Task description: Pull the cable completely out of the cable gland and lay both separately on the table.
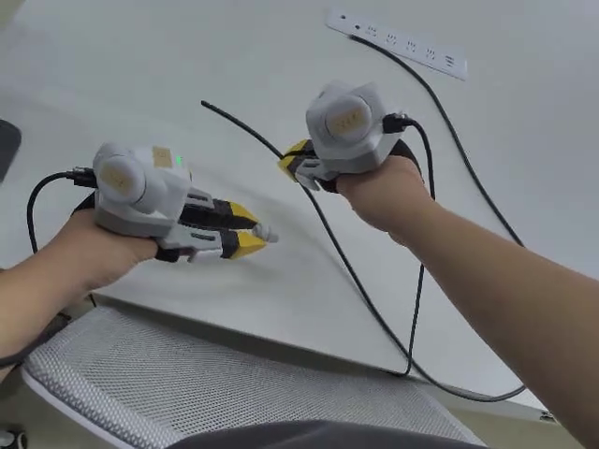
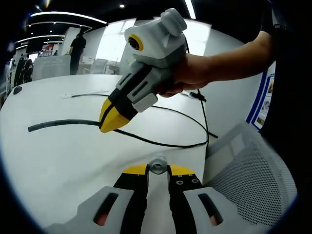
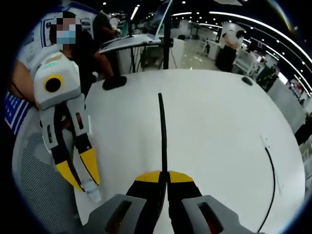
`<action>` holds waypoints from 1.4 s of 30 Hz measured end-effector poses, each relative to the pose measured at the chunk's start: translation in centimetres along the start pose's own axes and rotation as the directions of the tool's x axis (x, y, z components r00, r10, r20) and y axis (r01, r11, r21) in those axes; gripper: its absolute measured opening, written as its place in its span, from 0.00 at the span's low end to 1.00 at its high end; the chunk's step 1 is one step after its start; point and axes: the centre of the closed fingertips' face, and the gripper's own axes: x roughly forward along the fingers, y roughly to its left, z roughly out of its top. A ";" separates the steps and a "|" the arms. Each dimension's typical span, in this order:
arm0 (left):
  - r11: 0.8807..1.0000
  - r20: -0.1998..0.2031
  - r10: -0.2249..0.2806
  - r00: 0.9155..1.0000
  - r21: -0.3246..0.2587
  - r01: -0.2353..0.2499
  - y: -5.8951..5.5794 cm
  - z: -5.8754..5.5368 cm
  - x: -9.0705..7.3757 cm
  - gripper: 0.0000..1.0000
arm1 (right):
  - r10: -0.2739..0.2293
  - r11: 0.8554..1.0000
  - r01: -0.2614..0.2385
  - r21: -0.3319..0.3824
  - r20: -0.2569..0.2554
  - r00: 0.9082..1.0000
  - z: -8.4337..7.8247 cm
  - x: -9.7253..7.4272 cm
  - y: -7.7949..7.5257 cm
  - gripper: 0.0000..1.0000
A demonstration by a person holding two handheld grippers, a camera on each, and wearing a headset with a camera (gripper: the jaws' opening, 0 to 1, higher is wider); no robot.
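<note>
My left gripper [image 1: 255,236] is shut on the small grey cable gland [image 1: 269,234], which sticks out of its yellow tips above the white table [image 1: 187,56]. In the left gripper view the gland [image 2: 157,164] sits pinched between the jaws of the left gripper [image 2: 157,170]. My right gripper [image 1: 288,166] is shut on the thin black cable [image 1: 243,126], whose free end points away over the table. In the right gripper view the cable [image 3: 161,126] runs straight out from the right gripper [image 3: 164,176], apart from the gland [image 3: 93,195]. The two grippers are held a short way apart.
A white power strip [image 1: 398,42] lies at the far edge, and its black cord [image 1: 468,168] trails toward the table's near edge. A grey mesh chair [image 1: 234,393] stands just below that edge. People and benches stand in the background [image 3: 105,24].
</note>
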 end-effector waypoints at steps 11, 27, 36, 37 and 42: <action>1.000 -0.034 0.019 0.999 -0.014 -0.019 1.7 -2.4 0.1 0.15 | 0.085 0.994 -0.089 -0.066 -0.058 0.995 -0.7 3.2 2.1 0.00; 0.998 -0.061 0.050 0.997 -0.040 -0.052 3.1 -4.7 0.2 0.15 | 0.118 0.984 -0.130 -0.119 -0.101 0.988 -1.4 5.2 3.2 0.00; 0.998 -0.089 0.057 0.994 -0.030 -0.060 3.4 -5.4 0.3 0.15 | 0.115 0.986 -0.125 -0.108 -0.097 0.989 -1.7 5.5 3.2 0.00; 0.998 -0.092 0.057 0.994 -0.029 -0.060 3.3 -5.5 0.4 0.15 | 0.115 0.986 -0.125 -0.107 -0.097 0.989 -1.7 5.5 3.3 0.00; 0.998 -0.105 0.062 0.993 -0.019 -0.064 3.3 -5.7 0.6 0.15 | 0.112 0.985 -0.125 -0.118 -0.110 0.988 -2.0 5.6 3.4 0.00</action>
